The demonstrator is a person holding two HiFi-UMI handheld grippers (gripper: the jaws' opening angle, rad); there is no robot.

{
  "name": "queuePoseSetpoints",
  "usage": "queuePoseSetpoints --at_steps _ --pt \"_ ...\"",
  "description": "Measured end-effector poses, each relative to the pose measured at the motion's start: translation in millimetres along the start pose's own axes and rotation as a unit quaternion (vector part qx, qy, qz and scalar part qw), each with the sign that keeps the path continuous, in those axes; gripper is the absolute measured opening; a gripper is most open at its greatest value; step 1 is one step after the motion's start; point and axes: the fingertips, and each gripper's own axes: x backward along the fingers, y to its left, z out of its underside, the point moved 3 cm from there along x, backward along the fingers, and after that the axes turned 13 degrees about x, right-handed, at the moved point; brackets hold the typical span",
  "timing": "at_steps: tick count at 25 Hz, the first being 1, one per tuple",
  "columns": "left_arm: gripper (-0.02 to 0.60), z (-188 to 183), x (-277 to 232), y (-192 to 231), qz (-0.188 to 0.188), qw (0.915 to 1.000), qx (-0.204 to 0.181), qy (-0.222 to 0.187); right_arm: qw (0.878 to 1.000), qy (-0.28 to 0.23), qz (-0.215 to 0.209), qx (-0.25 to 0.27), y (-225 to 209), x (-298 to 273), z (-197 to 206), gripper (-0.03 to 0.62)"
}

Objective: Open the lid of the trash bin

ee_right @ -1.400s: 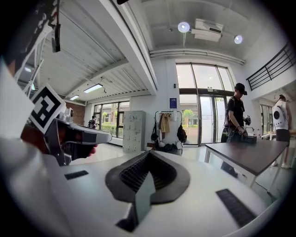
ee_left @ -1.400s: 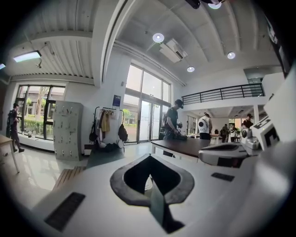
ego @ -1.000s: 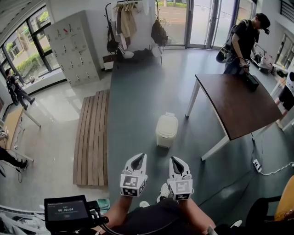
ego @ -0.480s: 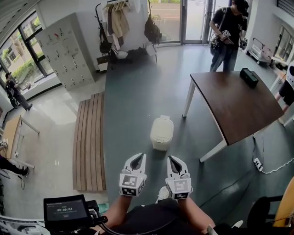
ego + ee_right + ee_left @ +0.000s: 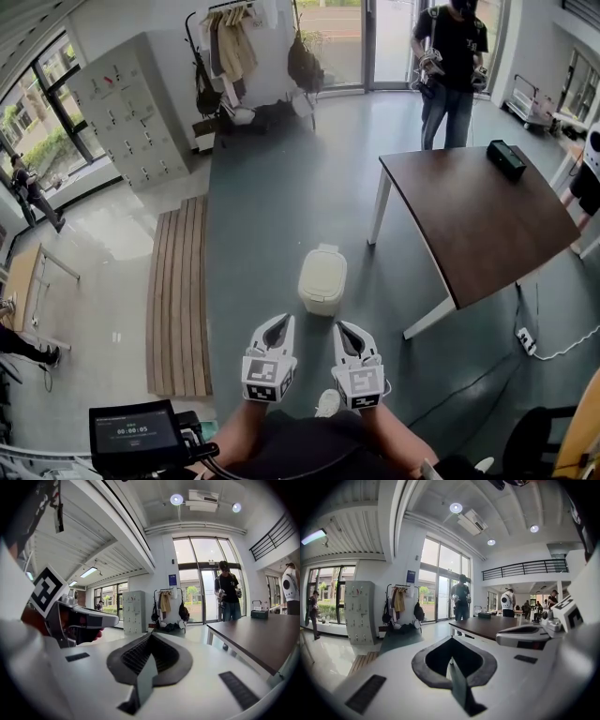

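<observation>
The white trash bin (image 5: 322, 278) stands on the grey floor in the head view, its lid down. Both grippers are held side by side just short of it, pointing at it. My left gripper (image 5: 283, 321) is shut, its jaws meeting at the tip with nothing between them. My right gripper (image 5: 340, 327) is likewise shut and holds nothing. In the left gripper view the left gripper (image 5: 451, 640) points level across the room, and so does the right gripper (image 5: 151, 635) in the right gripper view. The bin is out of sight in both gripper views.
A brown table (image 5: 487, 216) with white legs stands right of the bin, with a black box (image 5: 507, 158) on it. Wooden slats (image 5: 178, 291) lie on the floor to the left. A person (image 5: 448, 66) stands at the back by the glass doors. A power strip (image 5: 525, 342) lies at the right.
The bin has come nearer to both grippers and a little to the left in the head view. The person at the back has walked left. Both grippers stay shut.
</observation>
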Motion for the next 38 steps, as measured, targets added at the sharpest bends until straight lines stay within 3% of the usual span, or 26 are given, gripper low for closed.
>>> queuePoseSetpoints --at_steps 14,20,26,38 --pt "-0.002 -3 2 6 -0.026 0.9996 0.006 0.008 1.0 0.014 -0.006 -0.008 -12 -8 7 -0.002" --pt "-0.002 6 0 0 -0.014 0.9998 0.011 0.012 1.0 0.019 -0.009 -0.007 -6 -4 11 -0.002" --pt "-0.002 -18 -55 38 -0.001 0.9999 0.012 0.011 1.0 0.019 0.003 0.005 -29 -71 3 -0.002" --pt "-0.002 -62 -92 90 0.029 0.9994 0.017 -0.002 0.999 0.02 0.013 0.024 -25 -141 -29 -0.002"
